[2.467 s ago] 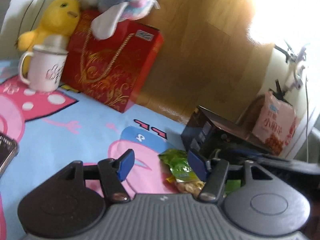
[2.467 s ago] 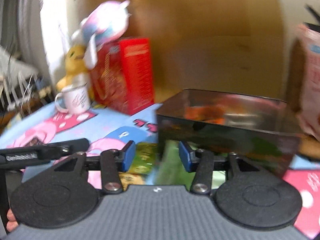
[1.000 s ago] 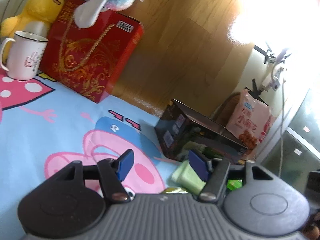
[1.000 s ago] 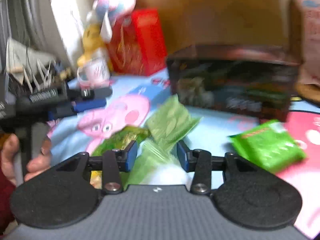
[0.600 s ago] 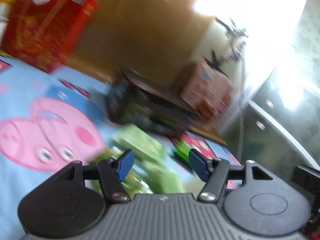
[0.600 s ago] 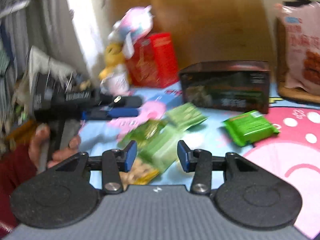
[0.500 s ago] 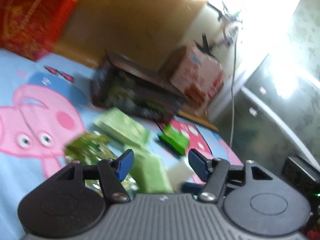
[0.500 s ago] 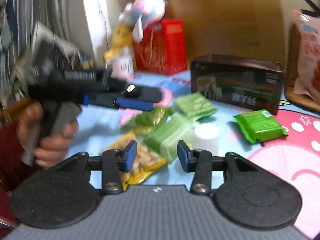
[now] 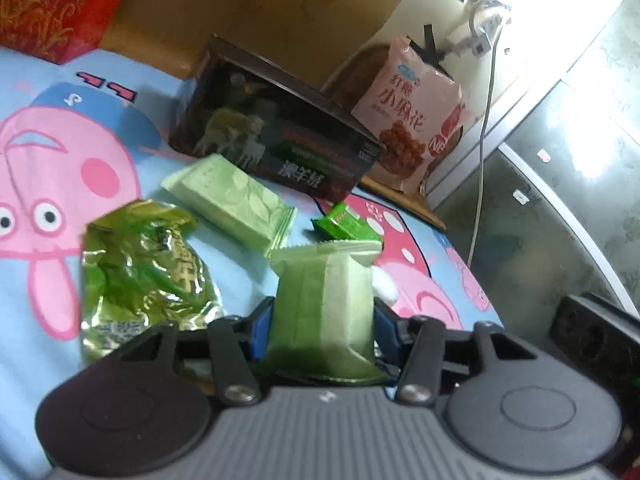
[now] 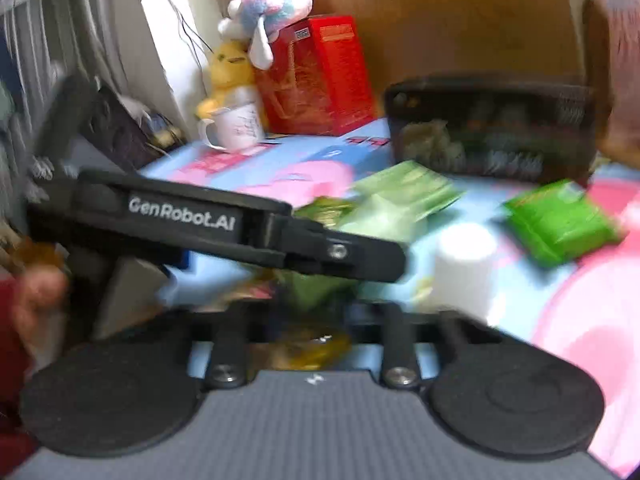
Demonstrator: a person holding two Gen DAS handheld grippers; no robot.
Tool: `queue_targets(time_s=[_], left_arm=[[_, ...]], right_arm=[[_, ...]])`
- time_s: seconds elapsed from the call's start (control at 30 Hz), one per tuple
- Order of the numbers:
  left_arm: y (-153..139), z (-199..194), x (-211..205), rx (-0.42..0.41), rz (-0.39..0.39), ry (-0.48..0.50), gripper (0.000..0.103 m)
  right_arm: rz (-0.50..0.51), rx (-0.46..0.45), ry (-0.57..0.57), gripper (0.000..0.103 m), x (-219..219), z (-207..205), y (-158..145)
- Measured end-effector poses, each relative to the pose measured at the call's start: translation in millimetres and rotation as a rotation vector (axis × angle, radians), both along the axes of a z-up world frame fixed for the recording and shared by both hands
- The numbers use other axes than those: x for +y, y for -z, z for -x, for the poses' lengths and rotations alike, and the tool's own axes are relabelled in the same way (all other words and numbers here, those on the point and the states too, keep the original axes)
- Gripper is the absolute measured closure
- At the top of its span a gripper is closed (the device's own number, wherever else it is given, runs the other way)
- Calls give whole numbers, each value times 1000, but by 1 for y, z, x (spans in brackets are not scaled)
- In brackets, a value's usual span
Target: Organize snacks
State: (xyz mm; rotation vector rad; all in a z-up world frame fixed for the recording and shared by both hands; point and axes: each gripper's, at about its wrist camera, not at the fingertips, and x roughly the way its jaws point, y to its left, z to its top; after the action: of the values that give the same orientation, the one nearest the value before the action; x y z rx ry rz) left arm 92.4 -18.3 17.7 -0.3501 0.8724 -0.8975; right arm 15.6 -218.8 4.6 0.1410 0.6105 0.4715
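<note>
A cartoon-pig cloth (image 9: 132, 184) covers the table. One dark rectangular box (image 9: 280, 140) stands at its back. Two pale green packets: one flat (image 9: 232, 204), one (image 9: 324, 312) clamped in the just-closing left tool (image 9: 320, 330). One crinkly foil bag (image 9: 144, 276). One bright green pack (image 10: 560, 220). The right tool (image 10: 308, 320), blurred, has closed; on what cannot be told.

The left gripper (image 9: 322, 330) has just been closing, and its blue pads squeeze a pale green snack pack (image 9: 326, 308) from both sides. It points toward 12 o'clock, tilted down. The right gripper (image 10: 308, 320) has just been closing too; blur hides its tips.
</note>
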Motion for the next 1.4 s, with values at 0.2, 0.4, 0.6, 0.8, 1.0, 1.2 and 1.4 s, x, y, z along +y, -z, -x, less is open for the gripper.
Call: queue_targets(time_s=[0.2,0.4,0.6,0.8,1.0,1.2,1.4], left_arm=[[-6,1,9,5,39,-12,55],[1,-9,21,32,34,-64,55],[-1,-13,22,36,51,-55,54],[3,-12,18,44,46,-55,54],[-2,-11,11,24,42,-30,55],[2,-14,13,19,10,-62,45],[6,-16,12,34,23,-37,44]], right_arm=[[103,-84,-16,84,14,8,-7],[106,-63,-10,81,6,12,-6],[91,-54,52,57,-8,15,-4],[75,-44,21,57,-1,9,1],[36,-30,5,67,2,1,2],[-13,8,20,54,-8,3,3],[-153,64,18,36,-19,0,4]])
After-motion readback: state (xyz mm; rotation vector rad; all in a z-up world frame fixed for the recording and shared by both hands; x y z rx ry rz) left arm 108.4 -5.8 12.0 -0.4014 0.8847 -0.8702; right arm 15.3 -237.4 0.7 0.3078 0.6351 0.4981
